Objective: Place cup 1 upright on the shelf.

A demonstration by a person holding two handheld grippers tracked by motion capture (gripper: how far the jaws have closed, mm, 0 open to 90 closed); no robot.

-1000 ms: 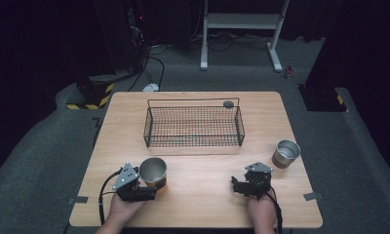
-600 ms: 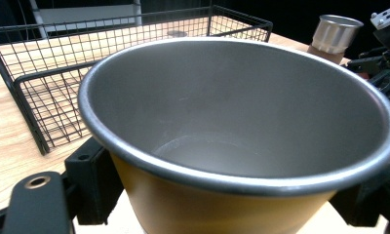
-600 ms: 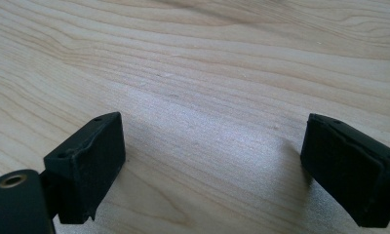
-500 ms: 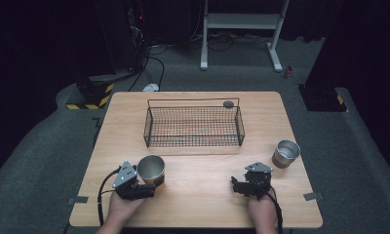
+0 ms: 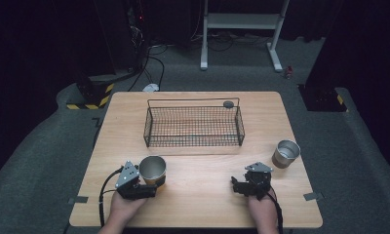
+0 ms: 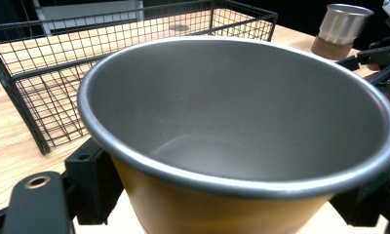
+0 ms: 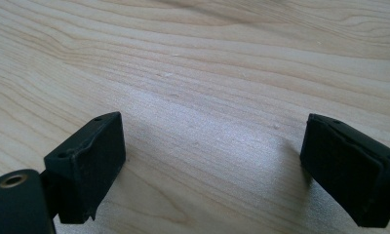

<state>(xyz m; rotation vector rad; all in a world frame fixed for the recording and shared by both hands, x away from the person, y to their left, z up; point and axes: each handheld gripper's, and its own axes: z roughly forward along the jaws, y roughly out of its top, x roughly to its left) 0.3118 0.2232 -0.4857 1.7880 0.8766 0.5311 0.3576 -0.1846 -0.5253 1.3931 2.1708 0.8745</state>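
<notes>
We see the left hand-held gripper [image 5: 145, 187] in the lower left of the high view, resting on the tabletop [image 5: 203, 195] with its jaws closed around a steel cup with a yellow-brown band [image 5: 153, 170]. In the left gripper view this cup [image 6: 232, 146] takes up most of the frame, upright, mouth open toward us, with the black jaws pressing its lower wall from either side. It stands near the bottom edge of the tabletop, well apart from the wire basket [image 5: 193, 126] that sits above it toward the middle of the frame.

The right hand-held gripper [image 5: 242, 185] lies in the lower right of the high view, held by the person's right hand [image 5: 260, 209]. In the right gripper view [image 7: 212, 161] its two jaws stand wide apart with bare wood between them, and they hold nothing.

A second steel cup [image 5: 285, 153] stands upright to the upper right of the right hand-held gripper, near but not touching it; the left gripper view shows it [image 6: 341, 27] in the upper right corner. A small dark round object [image 5: 228, 104] sits at the basket's far rim; we cannot tell what it is.
</notes>
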